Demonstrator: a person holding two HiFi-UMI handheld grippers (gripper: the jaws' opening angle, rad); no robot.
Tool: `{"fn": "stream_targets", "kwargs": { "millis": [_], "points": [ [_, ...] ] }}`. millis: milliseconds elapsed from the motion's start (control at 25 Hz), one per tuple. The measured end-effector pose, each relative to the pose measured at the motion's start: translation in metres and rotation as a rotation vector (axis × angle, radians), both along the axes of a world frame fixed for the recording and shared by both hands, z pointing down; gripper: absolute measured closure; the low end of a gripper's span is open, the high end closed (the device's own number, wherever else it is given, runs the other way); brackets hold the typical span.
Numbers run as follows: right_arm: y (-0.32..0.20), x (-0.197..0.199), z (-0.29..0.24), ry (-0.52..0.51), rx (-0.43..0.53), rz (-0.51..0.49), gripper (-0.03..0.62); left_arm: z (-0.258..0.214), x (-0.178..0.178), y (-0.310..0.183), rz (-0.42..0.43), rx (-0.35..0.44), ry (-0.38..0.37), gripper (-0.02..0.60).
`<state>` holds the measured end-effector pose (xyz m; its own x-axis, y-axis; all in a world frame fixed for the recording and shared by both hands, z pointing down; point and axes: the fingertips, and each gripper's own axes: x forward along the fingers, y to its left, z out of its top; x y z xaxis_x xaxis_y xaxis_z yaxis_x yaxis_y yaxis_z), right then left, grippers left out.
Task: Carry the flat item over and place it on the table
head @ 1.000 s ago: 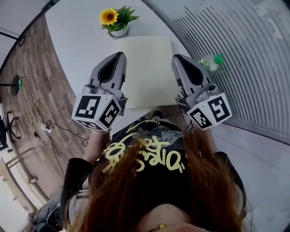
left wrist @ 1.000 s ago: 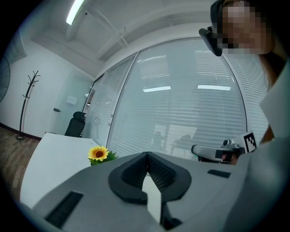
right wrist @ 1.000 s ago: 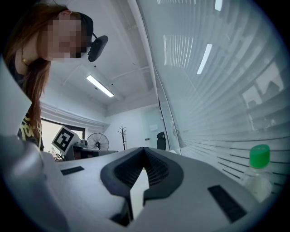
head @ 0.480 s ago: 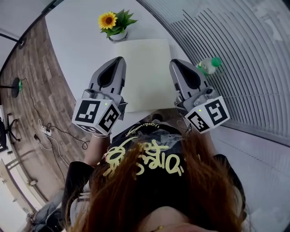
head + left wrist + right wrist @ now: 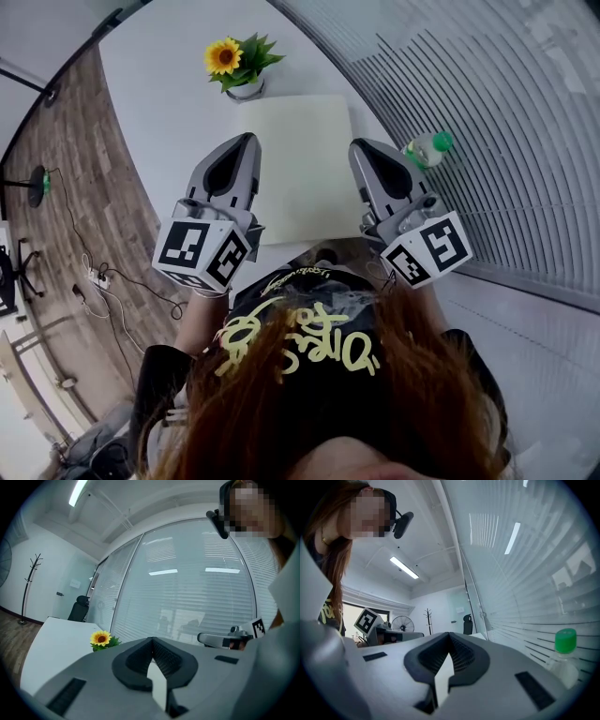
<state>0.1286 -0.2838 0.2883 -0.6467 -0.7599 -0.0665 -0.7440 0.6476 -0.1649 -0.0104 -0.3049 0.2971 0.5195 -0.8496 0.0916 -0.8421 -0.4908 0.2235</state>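
Over the table (image 5: pixel 159 84), only head view shows the sheet (image 5: pixel 305 159) face-on.

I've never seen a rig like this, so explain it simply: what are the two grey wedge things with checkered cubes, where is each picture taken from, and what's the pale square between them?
There is no robot here. A person holds a hand-held clamp in each hand: the left gripper and the right gripper. The patterned cubes are part of them.

The head view comes from a camera on the person's head looking steeply down, so their hair fills the bottom. The two gripper views come from cameras riding on each gripper, looking along its fingers.

Both grippers are shut on opposite edges of a pale flat sheet, held above a white table. A potted sunflower stands on the table. A clear bottle with a green cap sits by the blinds.
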Motion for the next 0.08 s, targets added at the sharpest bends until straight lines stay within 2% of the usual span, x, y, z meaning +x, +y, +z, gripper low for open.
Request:
{"fn": "stream_targets", "kwargs": {
  "millis": [80],
  "points": [
    [0.0026,0.0016,-0.0007,0.002,-0.001,-0.006,0.591,-0.0011,0.0025,0.0029,0.0,-0.001,-0.003,0.589]
  ]
}}
